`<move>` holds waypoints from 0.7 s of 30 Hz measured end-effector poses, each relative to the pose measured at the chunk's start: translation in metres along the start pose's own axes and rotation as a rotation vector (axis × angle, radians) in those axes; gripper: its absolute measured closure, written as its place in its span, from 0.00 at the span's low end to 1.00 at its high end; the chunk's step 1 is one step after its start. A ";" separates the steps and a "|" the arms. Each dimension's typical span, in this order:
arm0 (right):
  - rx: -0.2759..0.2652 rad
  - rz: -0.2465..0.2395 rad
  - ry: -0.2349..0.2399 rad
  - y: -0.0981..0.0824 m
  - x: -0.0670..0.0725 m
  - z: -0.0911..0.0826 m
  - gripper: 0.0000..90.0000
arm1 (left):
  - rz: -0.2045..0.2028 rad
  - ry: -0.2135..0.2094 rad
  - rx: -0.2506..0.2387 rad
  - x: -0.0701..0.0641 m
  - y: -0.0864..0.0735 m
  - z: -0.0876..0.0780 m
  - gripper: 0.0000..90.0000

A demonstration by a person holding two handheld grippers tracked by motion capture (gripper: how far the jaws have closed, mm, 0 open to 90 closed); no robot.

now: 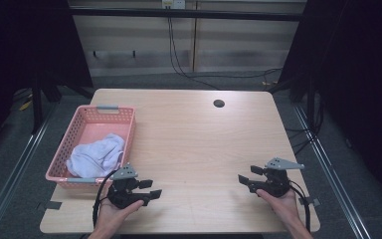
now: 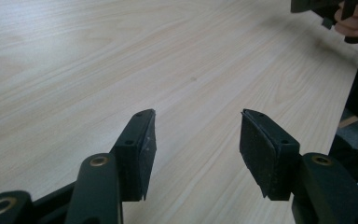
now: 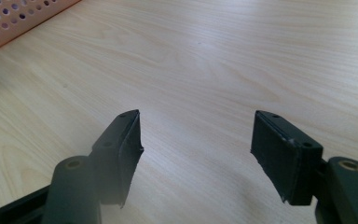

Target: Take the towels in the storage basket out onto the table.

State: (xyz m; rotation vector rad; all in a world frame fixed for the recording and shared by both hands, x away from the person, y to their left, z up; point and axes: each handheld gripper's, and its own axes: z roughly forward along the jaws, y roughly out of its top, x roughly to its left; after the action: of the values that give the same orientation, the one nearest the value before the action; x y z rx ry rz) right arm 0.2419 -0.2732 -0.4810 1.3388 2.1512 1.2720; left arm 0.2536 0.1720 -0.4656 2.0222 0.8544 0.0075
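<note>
Pale wood table (image 1: 194, 134), pink basket (image 1: 87, 130) at left, dark surroundings

2 black hand-held grippers, bare forearms – no sleeves in sight

The left hand-held gripper (image 1: 154, 188) and the right hand-held gripper (image 1: 244, 175) are matt black, each topped by a grey 3-cornered plate and trailing a black cable. Up close, each jaw is a flat block with a dark rubbery pad (image 2: 256, 149) – small screw holes along it, brass-coloured pivot bushings behind.
</note>
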 end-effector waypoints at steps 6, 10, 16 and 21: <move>0.013 -0.012 0.004 0.000 0.000 -0.002 0.35 | 0.026 0.008 -0.005 -0.004 0.006 -0.002 0.47; 0.022 -0.017 0.017 0.000 0.000 -0.001 0.34 | 0.030 0.045 -0.004 -0.005 0.009 -0.004 0.44; 0.028 -0.025 0.031 0.001 0.002 -0.003 0.33 | 0.048 0.061 -0.002 -0.013 0.013 -0.014 0.39; 0.027 -0.042 0.035 0.003 0.008 -0.003 0.31 | 0.026 0.095 -0.015 -0.013 0.017 -0.028 0.32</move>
State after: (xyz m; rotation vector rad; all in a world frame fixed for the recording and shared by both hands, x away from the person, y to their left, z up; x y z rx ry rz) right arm 0.2376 -0.2675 -0.4752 1.2842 2.2154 1.2638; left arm 0.2444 0.1797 -0.4328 2.0324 0.8846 0.1248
